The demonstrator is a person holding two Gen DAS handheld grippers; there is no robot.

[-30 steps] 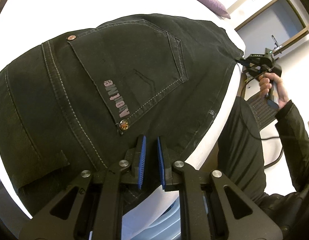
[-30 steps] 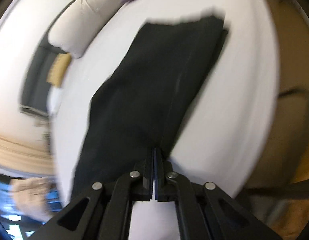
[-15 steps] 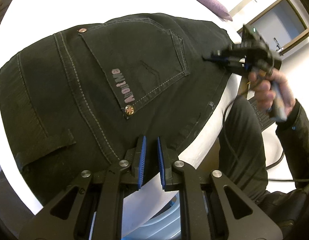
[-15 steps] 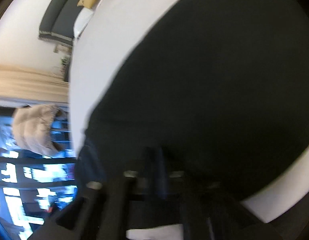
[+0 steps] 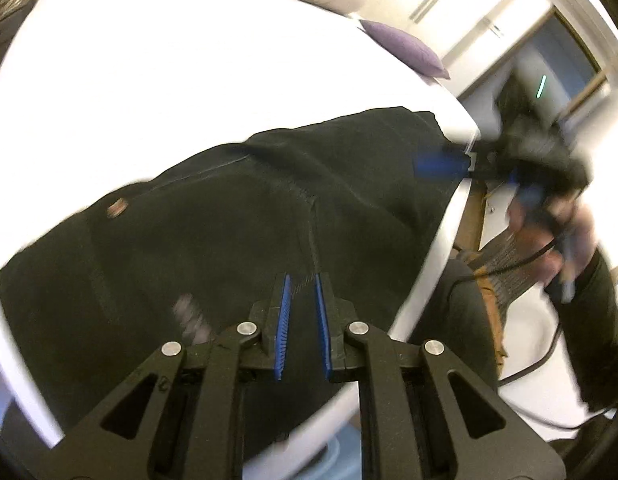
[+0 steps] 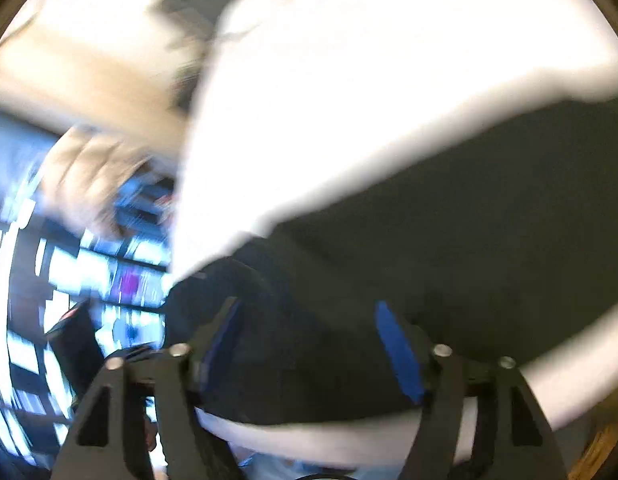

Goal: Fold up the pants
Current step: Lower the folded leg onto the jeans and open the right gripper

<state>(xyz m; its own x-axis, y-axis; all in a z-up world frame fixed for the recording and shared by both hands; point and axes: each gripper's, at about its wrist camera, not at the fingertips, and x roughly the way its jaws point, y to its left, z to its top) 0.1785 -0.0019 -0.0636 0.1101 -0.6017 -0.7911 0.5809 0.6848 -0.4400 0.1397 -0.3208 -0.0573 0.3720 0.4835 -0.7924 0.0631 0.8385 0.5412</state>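
L wrist: close, angled down over pants (image 5: 229, 240) | R wrist: same, blurred | shared: pants, bed (image 5: 149, 80)

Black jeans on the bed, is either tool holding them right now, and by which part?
Neither holds the black jeans. The left tool is nearly shut above the fabric with nothing between its pads. The right tool is opening over the jeans' edge, its pads clear of the cloth.

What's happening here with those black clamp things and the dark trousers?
A person is folding black jeans spread on a white bed, working a handheld tool in each hand. The right tool has its jaws opening over the edge of the jeans, its blue pads clear of the cloth. The left tool hovers over the seat of the jeans, nearly shut and holding nothing. The pictures are blurred.
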